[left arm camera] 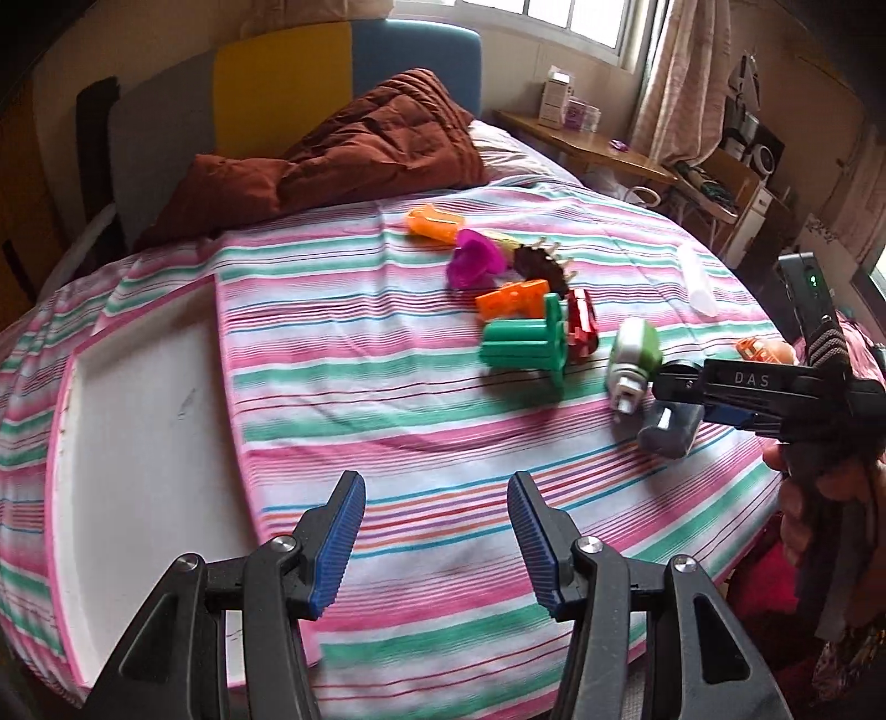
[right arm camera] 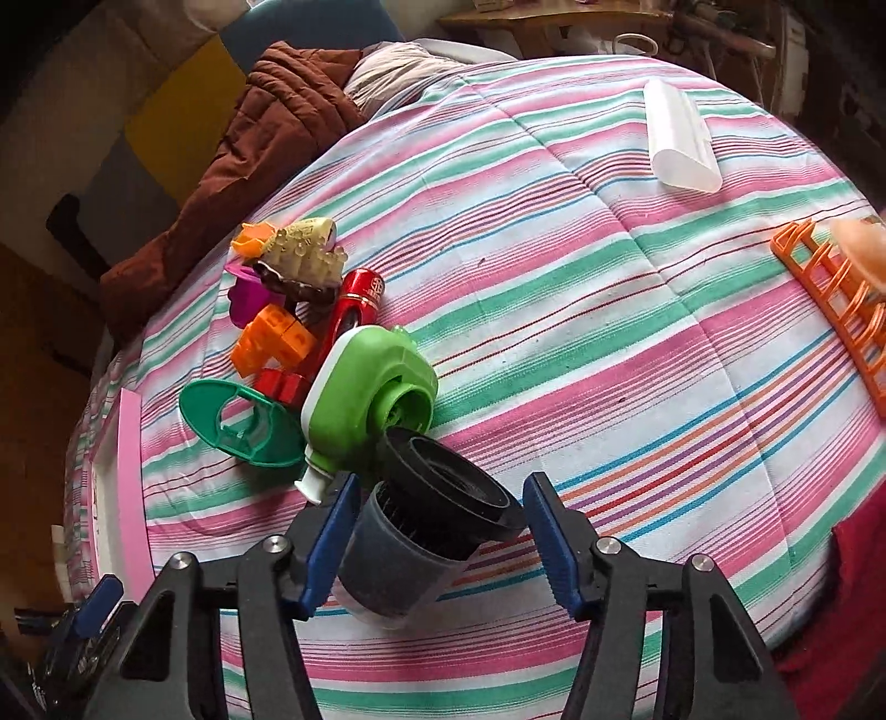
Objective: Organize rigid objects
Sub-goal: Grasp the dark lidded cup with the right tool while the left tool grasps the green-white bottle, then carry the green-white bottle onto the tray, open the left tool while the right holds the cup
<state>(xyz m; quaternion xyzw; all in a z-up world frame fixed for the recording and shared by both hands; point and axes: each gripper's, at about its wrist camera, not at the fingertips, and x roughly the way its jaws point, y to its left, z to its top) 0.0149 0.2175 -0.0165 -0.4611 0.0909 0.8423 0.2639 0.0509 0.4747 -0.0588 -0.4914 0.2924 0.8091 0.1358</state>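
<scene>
Barely begun: white tray point(left arm camera: 138, 443) at nine o'clock bare, toys heaped on bed point(right arm camera: 554, 332), right gripper point(right arm camera: 440, 545) jaws half-open around dark jar point(right arm camera: 410, 554) without clamping, left gripper point(left arm camera: 437, 545) wide, empty.

We record bedroom setting. Bed point(left arm camera: 387, 354) fills most of view, covered in pink, green and white striped sheet. Rust-brown quilt point(left arm camera: 354, 160) bunched at head end, pale pillow point(left arm camera: 509, 155) just beside it. Headboard point(left arm camera: 288, 88) in grey, yellow and blue panels behind quilt. Window point(left arm camera: 576, 22) above far corner, daylight coming through; patterned curtain point(left arm camera: 681, 83) hangs at its side. Wooden desk point(left arm camera: 587, 144) under window, small boxes on it. Cluttered shelf point(left arm camera: 742, 149) near curtain. We note walls pale beige.
</scene>
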